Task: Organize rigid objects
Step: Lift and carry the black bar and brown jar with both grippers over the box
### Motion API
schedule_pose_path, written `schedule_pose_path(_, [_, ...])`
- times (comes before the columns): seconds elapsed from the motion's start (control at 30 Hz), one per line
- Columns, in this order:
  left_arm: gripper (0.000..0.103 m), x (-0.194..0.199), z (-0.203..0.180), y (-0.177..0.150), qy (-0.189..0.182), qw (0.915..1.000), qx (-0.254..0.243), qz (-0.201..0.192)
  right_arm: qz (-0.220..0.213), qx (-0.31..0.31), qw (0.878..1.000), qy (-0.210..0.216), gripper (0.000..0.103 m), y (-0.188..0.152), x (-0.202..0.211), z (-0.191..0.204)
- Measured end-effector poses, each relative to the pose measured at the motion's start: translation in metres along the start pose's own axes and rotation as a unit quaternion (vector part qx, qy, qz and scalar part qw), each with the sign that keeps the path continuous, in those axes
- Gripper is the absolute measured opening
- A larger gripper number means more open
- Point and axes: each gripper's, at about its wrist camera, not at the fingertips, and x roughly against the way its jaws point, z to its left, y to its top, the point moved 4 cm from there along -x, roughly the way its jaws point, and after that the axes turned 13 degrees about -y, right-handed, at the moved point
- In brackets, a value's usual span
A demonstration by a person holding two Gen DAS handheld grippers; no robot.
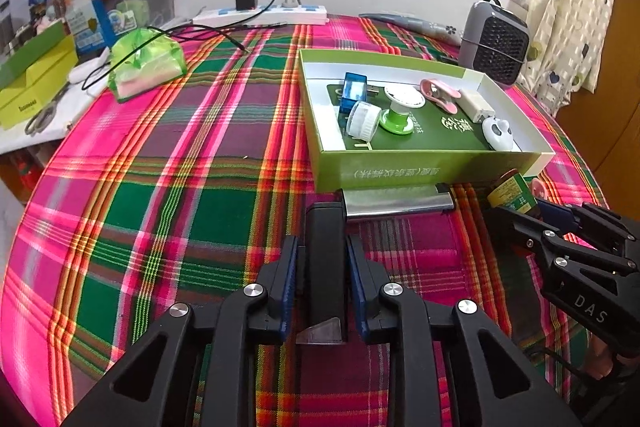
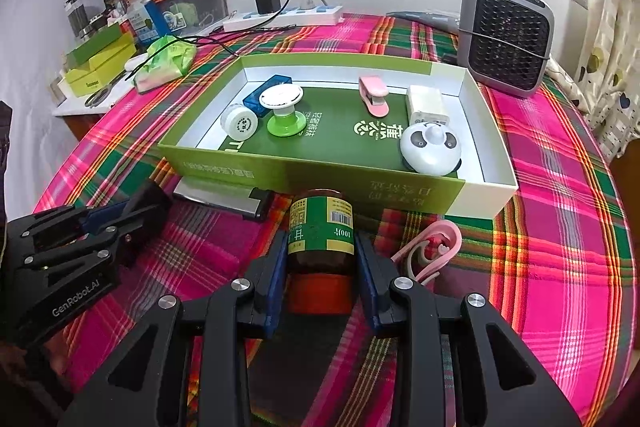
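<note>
The long black rectangular bar with a clear wedge at its near end (image 1: 325, 259) sits clamped between the blue pads of the left gripper (image 1: 322, 275), low centre of the left view. The brown glass bottle with green label and red cap (image 2: 321, 255) lies pinched in the right gripper (image 2: 321, 279), bottom centre of the right view. Beyond both stands the open green cardboard box (image 2: 312, 169) on the pink plaid cloth (image 2: 560, 227), a silver flat case (image 1: 396, 205) touching its near wall
</note>
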Motion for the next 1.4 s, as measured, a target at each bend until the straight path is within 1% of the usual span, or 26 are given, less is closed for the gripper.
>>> schedule_pose_path(0.23, [0.022, 0.01, -0.005, 0.004, 0.0, 0.9999, -0.006, -0.013, -0.007, -0.004, 1.0, 0.001, 0.033, 0.001, 0.007, -0.001])
schedule_pose_path(0.57, [0.022, 0.019, -0.017, 0.022, -0.007, 0.9993, -0.023, -0.03, -0.021, -0.013, 1.0, 0.001, 0.033, 0.008, 0.016, -0.007])
schedule_pose_path(1.07, [0.022, 0.015, -0.028, 0.047, -0.013, 0.9982, -0.039, -0.043, -0.035, -0.028, 0.999, -0.005, 0.033, 0.025, 0.019, -0.025])
schedule_pose_path(1.4, [0.022, 0.006, -0.037, 0.066, -0.018, 0.9974, -0.053, -0.045, -0.038, -0.035, 0.999, -0.011, 0.033, 0.038, 0.014, -0.037])
